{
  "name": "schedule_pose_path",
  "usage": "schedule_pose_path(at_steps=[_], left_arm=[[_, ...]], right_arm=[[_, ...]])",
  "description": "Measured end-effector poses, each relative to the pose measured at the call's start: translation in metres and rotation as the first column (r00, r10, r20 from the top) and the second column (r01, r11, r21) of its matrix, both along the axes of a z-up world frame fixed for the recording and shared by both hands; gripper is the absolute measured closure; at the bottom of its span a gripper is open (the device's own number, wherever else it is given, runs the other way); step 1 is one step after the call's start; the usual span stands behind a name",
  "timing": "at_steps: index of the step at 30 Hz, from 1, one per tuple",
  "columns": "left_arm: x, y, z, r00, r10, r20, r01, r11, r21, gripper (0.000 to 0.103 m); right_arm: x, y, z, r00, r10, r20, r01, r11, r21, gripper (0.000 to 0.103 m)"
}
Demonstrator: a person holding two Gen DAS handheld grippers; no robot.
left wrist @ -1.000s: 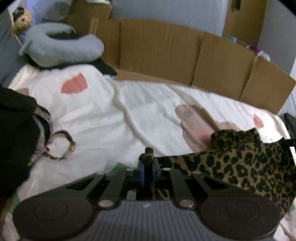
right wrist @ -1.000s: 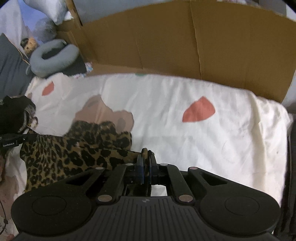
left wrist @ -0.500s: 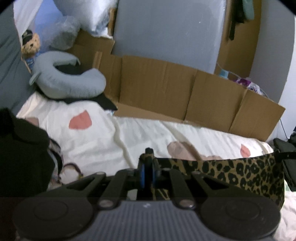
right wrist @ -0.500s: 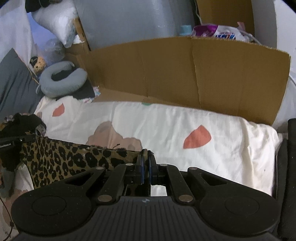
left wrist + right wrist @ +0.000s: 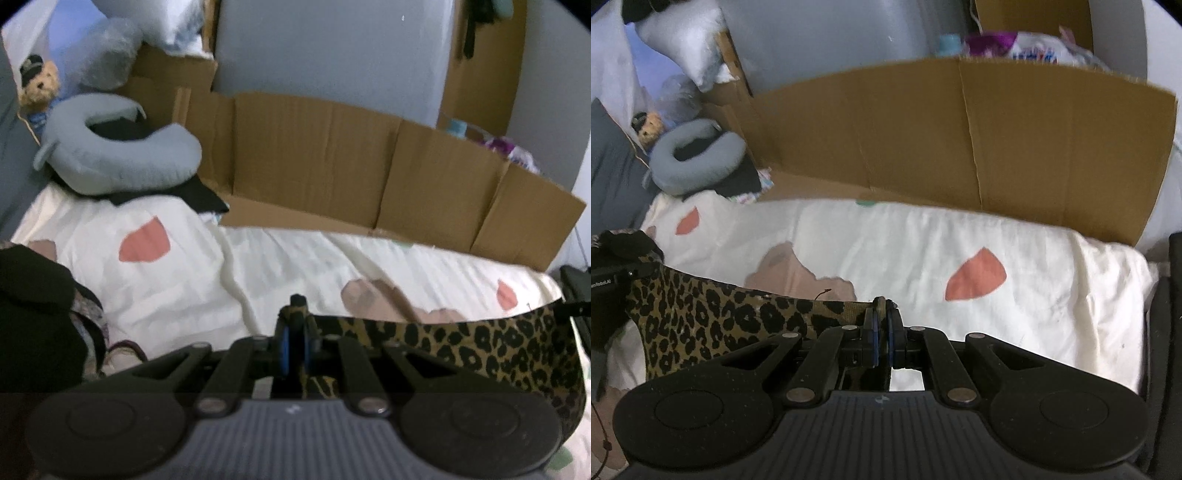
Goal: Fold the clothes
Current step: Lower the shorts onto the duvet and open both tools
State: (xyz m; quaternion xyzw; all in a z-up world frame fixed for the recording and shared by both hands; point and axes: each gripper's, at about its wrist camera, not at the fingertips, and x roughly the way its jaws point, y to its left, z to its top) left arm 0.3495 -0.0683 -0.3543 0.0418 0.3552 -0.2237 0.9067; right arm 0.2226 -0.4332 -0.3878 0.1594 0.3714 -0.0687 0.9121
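While both grippers grasp corners | leopard-print garment stretched taut above the near sheet | left gripper clenched on one end, right gripper on the other | advice: keep top edge level, tension even, lower flat before folding.

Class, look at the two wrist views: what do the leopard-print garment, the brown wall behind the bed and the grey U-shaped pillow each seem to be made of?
Leopard-print garment: thin, matte woven or knit fabric; it hangs limp below its taut top edge.
Brown wall: corrugated cardboard, going by the creased panels and raw edges.
Grey U-shaped pillow: soft stuffed cloth, probably jersey or fleece; plump, dull surface.
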Motion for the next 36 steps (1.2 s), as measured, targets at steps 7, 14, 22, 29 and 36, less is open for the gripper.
schedule_pose_path(at_steps=[7,14,22,29,36], left_arm=[[0.010,-0.001,-0.019,0.999,-0.002,-0.046,0.003,1.000,0.027,0.095],[0.012,0.001,-0.006,1.000,0.002,-0.007,-0.002,1.000,-0.005,0.095],[0.033,-0.010,-0.033,0.998,-0.008,-0.058,0.009,1.000,0.027,0.095],[0.042,-0.024,-0.073,0.991,-0.021,-0.132,0.035,0.994,0.108,0.092],[0.041,-0.014,-0.066,0.991,0.067,-0.118,-0.051,0.990,0.132,0.054]], right_arm=[[0.011,0.000,-0.016,0.999,0.008,-0.039,-0.008,1.000,-0.002,0.100],[0.012,0.002,0.000,1.000,0.023,-0.008,-0.023,0.999,-0.030,0.100],[0.028,-0.005,-0.024,0.998,-0.001,-0.069,0.000,1.000,-0.027,0.100],[0.043,0.003,-0.055,0.987,-0.010,-0.159,0.002,0.999,-0.051,0.100],[0.047,-0.002,-0.063,0.978,-0.074,-0.196,0.067,0.997,-0.042,0.083]])
